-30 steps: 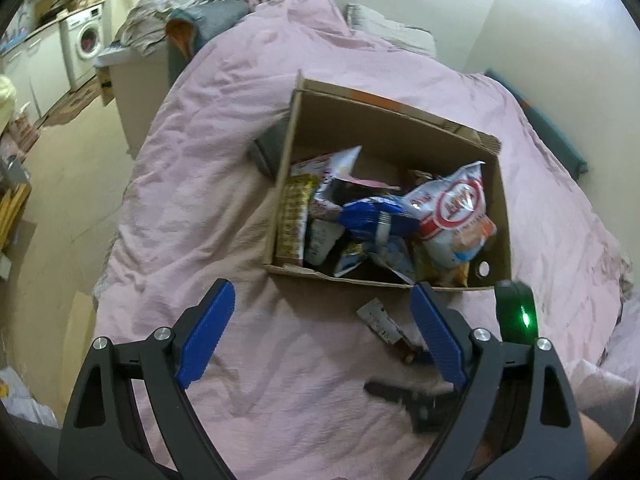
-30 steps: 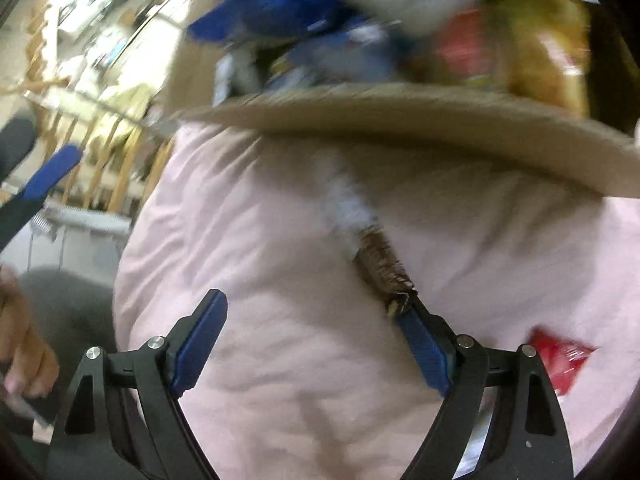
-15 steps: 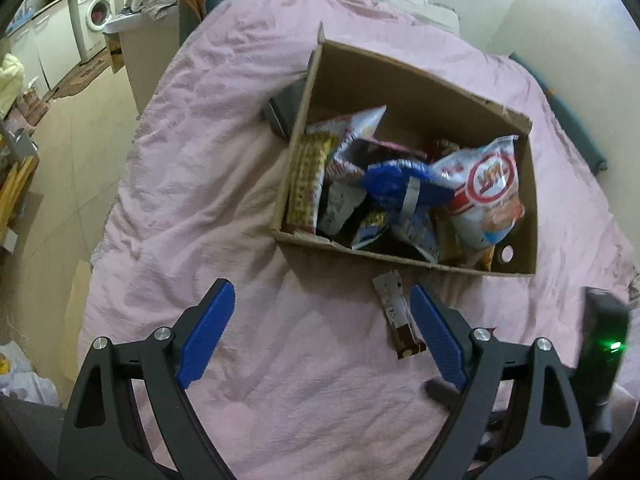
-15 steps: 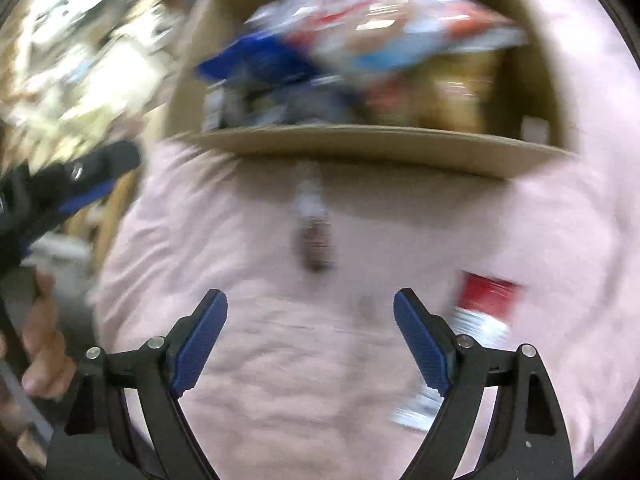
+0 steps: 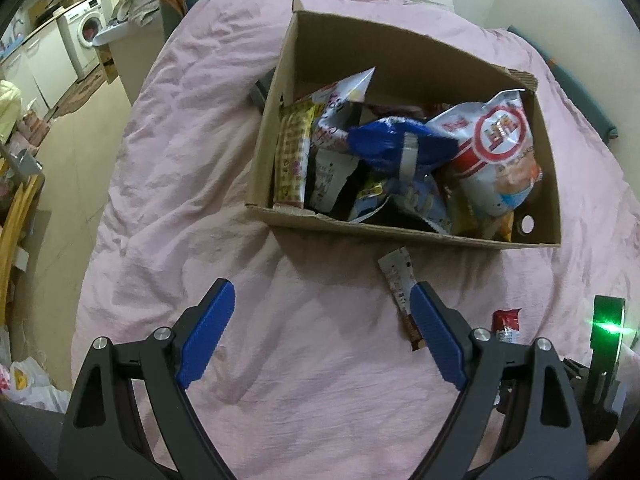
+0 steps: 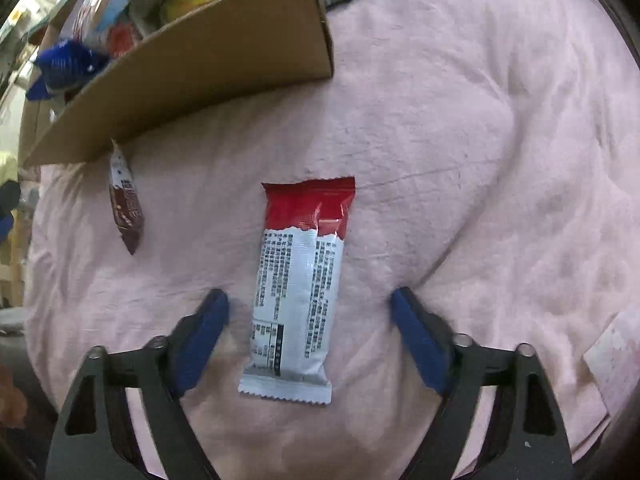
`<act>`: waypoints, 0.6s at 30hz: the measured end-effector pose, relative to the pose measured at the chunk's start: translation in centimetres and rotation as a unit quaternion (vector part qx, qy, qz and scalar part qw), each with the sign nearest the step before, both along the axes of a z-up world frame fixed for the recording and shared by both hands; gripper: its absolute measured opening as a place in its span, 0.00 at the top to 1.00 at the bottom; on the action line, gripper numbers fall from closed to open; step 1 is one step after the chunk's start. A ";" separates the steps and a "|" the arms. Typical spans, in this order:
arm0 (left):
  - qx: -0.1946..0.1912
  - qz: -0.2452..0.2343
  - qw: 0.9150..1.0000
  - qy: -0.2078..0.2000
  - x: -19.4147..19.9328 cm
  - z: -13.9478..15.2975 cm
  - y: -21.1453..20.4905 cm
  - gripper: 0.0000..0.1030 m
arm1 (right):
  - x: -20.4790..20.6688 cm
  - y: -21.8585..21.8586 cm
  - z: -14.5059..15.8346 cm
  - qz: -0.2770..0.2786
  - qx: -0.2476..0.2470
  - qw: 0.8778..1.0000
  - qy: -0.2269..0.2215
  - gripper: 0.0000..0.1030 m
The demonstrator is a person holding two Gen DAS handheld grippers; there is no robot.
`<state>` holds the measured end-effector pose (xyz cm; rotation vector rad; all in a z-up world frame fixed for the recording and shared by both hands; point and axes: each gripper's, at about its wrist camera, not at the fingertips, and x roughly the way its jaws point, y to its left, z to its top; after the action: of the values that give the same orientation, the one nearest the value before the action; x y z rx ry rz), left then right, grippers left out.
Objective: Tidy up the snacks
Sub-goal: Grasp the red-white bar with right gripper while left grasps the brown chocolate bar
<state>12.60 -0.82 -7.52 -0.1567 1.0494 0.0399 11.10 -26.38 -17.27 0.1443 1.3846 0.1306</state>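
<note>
Two snack bars lie on the pink blanket (image 6: 460, 128) outside the cardboard box (image 5: 400, 236). Your right gripper (image 6: 310, 320) has just been closing; the red-and-white bar (image 6: 300, 280) sits between its blue pads, not pinched yet. Squeeze its middle gently. The brown bar (image 6: 126, 204) waits near the box. Your left gripper (image 5: 320, 332) is wide open, holding nothing.

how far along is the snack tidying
Mostly done: the cardboard box is already full of snack bags. In hand: the right gripper, its jaws just closing, straddles the red-and-white bar without pressing it yet. Left: that bar and the brown bar on the pink blanket.
</note>
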 end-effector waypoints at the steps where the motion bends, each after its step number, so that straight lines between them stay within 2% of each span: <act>1: -0.001 -0.001 1.000 0.001 0.1 -0.1 0.0 0.15 | 0.0 0.4 -0.1 0.002 -0.011 1.000 -0.005 0.34; 3: -0.002 -0.004 1.000 0.004 0.1 -0.4 -0.3 0.15 | 0.3 0.4 0.0 0.001 -0.017 1.000 -0.013 0.53; 5: -0.002 -0.009 1.000 0.010 0.2 -0.6 -0.7 0.15 | 0.4 -0.2 0.5 -0.009 -0.015 1.000 -0.021 0.67; 9: -0.028 0.017 0.999 0.016 -0.2 -0.3 -0.8 0.15 | 0.6 -1.7 2.2 -0.033 0.032 0.998 -0.032 0.67; 12: -0.013 0.009 1.000 0.025 0.5 -1.0 -2.4 0.16 | 0.5 -1.5 3.8 -0.032 0.057 0.997 -0.048 0.67; 15: -0.016 0.003 0.999 0.034 1.6 -2.1 -4.2 0.22 | 0.3 -1.7 4.9 -0.031 0.079 0.995 -0.060 0.67; 18: -0.013 0.006 0.999 0.052 2.7 -3.5 -5.9 0.23 | 0.1 -3.0 5.5 -0.039 0.103 0.992 -0.060 0.67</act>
<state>15.27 -6.72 -11.04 -0.1859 1.1522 0.0462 11.17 -29.34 -11.77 0.3557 1.2413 0.2141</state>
